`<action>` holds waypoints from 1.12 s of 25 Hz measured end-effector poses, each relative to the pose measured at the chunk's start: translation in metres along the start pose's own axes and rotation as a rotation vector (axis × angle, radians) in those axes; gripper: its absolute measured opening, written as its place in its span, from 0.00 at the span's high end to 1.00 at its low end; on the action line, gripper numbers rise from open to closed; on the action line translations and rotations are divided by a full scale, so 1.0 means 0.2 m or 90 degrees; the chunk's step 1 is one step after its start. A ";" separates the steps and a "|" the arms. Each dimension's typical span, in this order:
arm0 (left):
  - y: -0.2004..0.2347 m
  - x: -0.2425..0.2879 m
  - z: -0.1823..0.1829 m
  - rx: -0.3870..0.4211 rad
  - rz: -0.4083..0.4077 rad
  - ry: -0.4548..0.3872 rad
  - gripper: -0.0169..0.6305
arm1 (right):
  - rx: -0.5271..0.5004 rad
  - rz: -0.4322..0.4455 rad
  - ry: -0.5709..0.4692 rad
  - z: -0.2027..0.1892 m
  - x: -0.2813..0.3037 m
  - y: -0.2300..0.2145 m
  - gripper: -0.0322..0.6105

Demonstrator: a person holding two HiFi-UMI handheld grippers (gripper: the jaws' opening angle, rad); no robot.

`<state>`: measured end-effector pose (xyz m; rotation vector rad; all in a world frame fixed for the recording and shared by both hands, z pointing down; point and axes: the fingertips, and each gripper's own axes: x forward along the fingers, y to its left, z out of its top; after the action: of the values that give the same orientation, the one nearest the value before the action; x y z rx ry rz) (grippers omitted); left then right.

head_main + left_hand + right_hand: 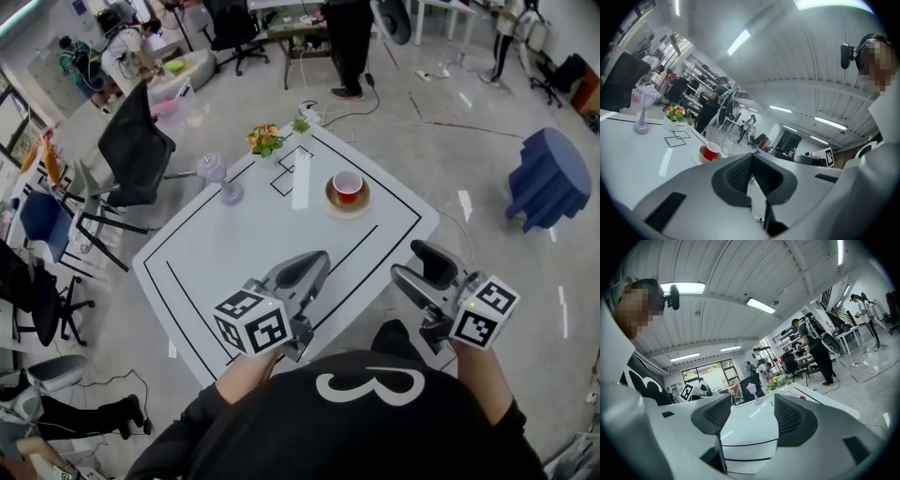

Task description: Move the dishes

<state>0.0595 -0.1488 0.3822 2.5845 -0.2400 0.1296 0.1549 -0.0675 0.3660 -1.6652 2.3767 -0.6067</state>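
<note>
A red cup (347, 185) stands on a round tan saucer (332, 202) by the far right edge of the white square table with black line markings (244, 253). A translucent purple goblet (220, 178) stands near the far left edge, and a small pot of orange flowers (265, 139) sits at the far corner. The left gripper (314, 262) hovers over the near right edge, jaws pressed together on nothing. The right gripper (414, 264) hangs just off that edge toward the right corner, jaws apart and empty.

Bright, even overhead strip lights (761, 305); glare streak on table (301, 187); fisheye warp, dark corners.
</note>
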 end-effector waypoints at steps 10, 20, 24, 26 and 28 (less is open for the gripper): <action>0.14 0.05 0.07 -0.018 0.076 -0.035 0.97 | -0.006 0.058 0.050 0.07 0.23 -0.20 0.53; 0.33 0.21 0.13 -0.050 0.166 -0.061 0.97 | 0.000 0.115 0.124 0.11 0.50 -0.50 0.54; 0.37 0.28 0.14 -0.061 0.196 -0.070 0.97 | 0.002 0.133 0.158 0.10 0.59 -0.60 0.55; 0.39 0.31 0.15 -0.062 0.210 -0.071 0.97 | 0.000 0.141 0.171 0.10 0.63 -0.65 0.55; 0.42 0.33 0.15 -0.064 0.226 -0.073 0.97 | -0.005 0.148 0.188 0.08 0.67 -0.70 0.55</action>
<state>0.1095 -0.2439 0.4086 2.4295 -0.7278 0.0938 0.2337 -0.2377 0.4224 -1.3515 2.7263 -0.8500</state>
